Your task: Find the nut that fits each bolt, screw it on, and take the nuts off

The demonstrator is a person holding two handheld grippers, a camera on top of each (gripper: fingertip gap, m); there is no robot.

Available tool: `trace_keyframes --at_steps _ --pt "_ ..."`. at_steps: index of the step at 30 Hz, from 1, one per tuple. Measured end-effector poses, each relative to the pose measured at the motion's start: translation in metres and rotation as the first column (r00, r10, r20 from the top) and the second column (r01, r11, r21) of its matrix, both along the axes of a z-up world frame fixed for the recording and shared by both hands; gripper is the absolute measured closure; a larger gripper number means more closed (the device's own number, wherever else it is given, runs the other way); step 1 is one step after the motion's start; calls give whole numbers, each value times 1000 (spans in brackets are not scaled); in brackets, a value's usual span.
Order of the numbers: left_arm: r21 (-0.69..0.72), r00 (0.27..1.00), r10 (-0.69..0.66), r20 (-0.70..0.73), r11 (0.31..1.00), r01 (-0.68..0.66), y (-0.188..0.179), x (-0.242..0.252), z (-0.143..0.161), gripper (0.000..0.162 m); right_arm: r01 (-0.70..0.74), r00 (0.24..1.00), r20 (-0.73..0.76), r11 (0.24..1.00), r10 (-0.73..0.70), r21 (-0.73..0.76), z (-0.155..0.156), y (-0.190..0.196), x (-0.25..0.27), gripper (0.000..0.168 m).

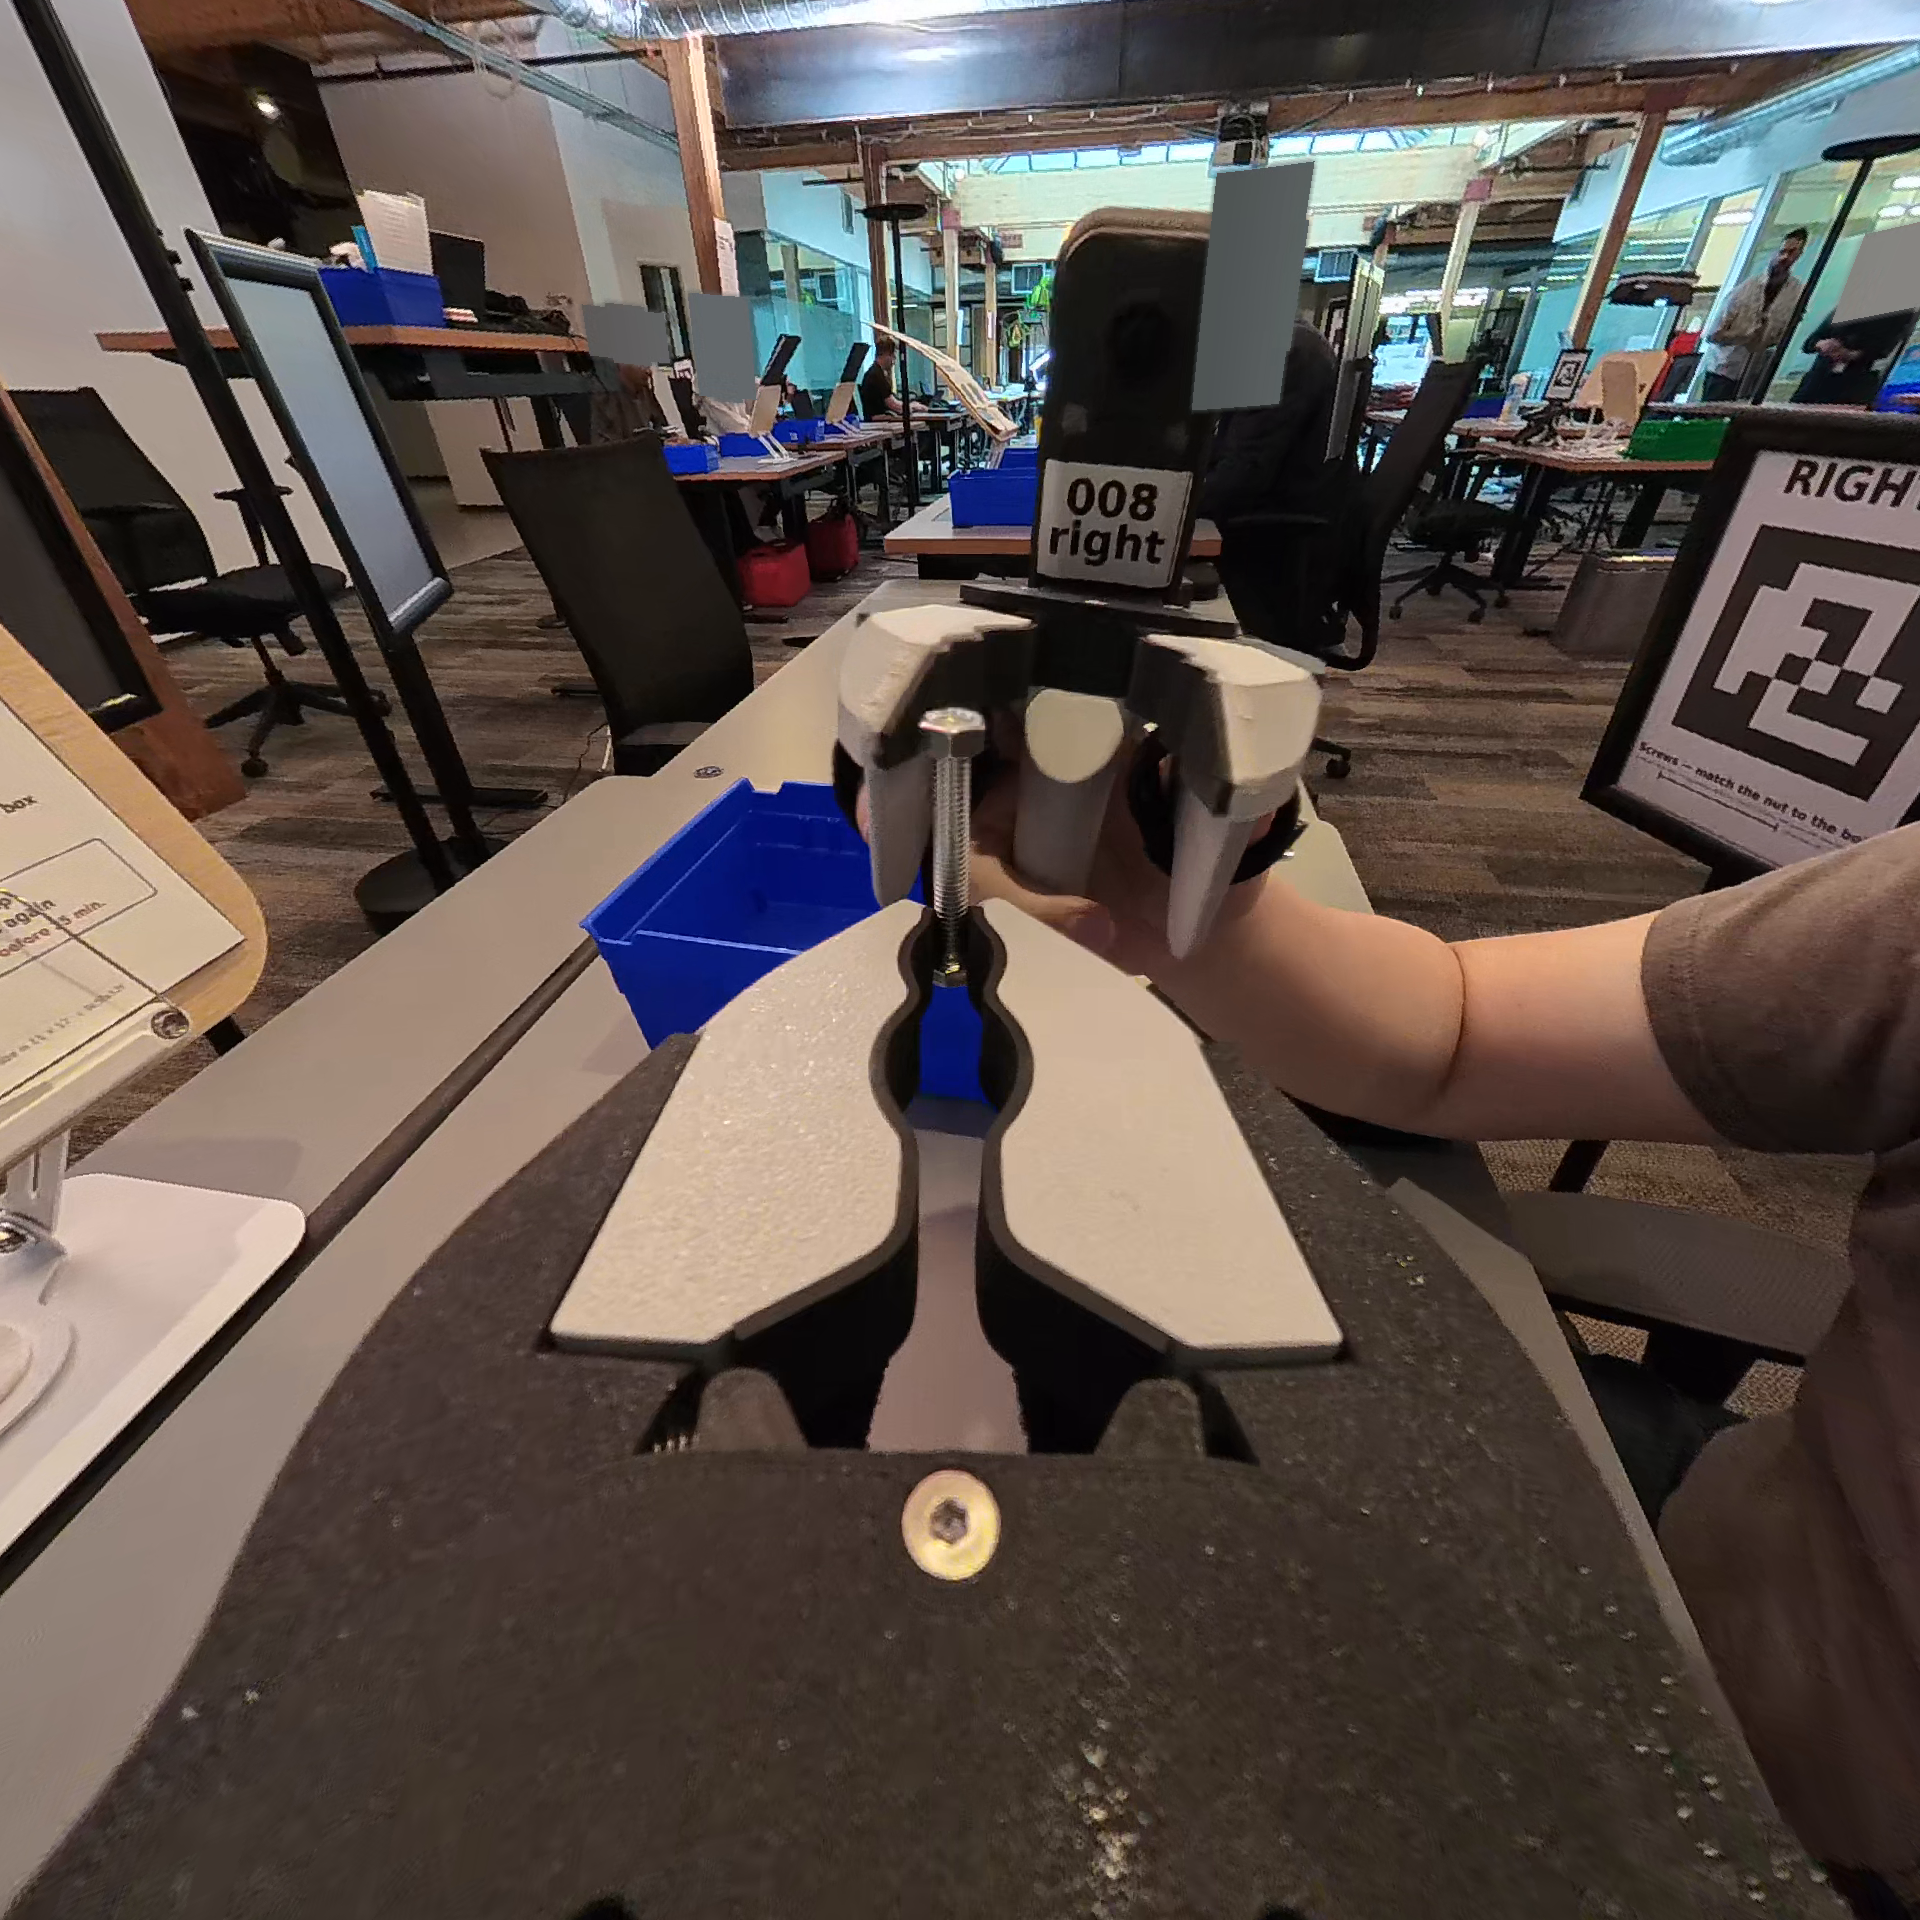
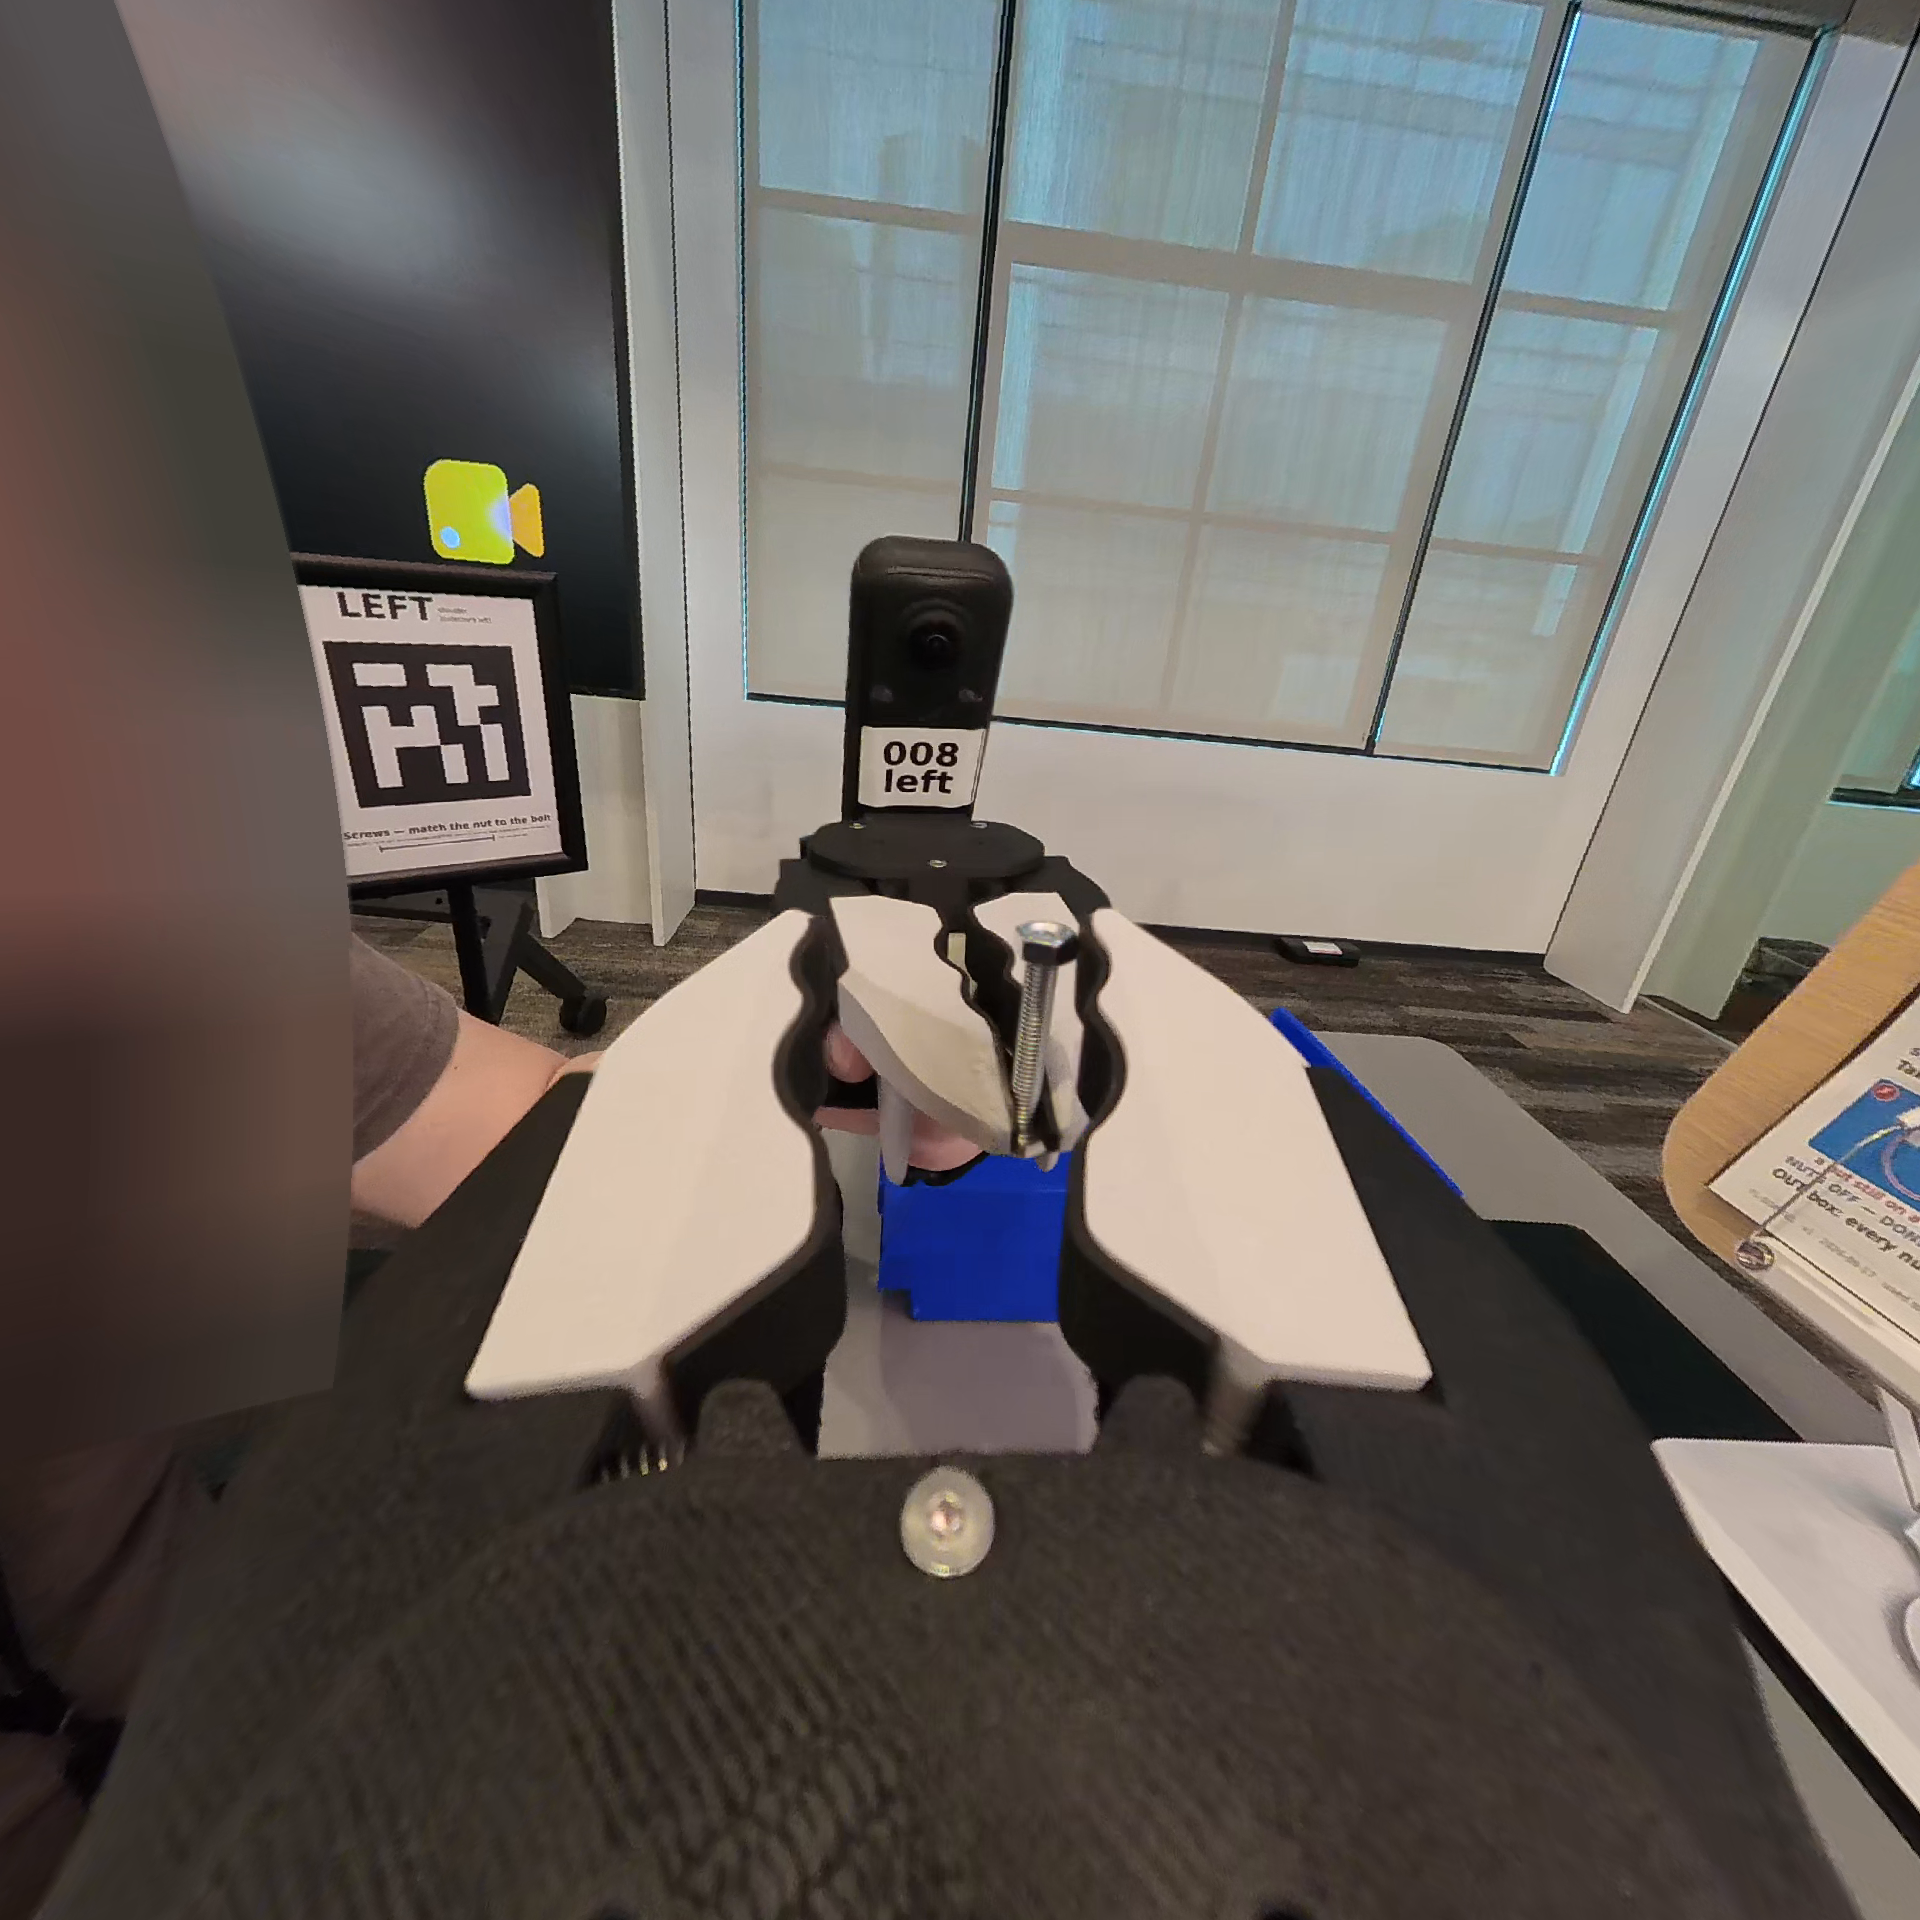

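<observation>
Closest to the lens, my left gripper had its jaws drawn narrow around the lower end of a long silver bolt, clamping it at the threaded tip, where what looked like a small nut sat. I held the bolt upright, head on top, so the thread stayed exposed for turning. My right gripper faced it with jaws spread wide, one finger just beside the shaft, gripping nothing, presumably placed to reach the bolt or nut. Both tools hung above the blue bin on the grey table, probably so a freed part would drop inside.
</observation>
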State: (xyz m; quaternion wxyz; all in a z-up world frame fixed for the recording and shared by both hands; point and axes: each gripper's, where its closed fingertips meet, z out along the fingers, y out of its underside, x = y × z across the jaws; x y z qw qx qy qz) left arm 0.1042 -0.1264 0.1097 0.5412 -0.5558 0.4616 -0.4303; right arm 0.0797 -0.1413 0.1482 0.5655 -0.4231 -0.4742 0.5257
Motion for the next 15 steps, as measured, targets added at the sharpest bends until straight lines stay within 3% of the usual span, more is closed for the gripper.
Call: trace_keyframes --at_steps 7,15 --pt "0 999 40 28 999 -40 9 -13 7 157 20 1000 -21 1000 -20 2 5 3 6 121" --pt "-11 999 -33 5 999 33 -6 4 0 157 17 1000 -20 1000 -17 7 2 2 1 119"
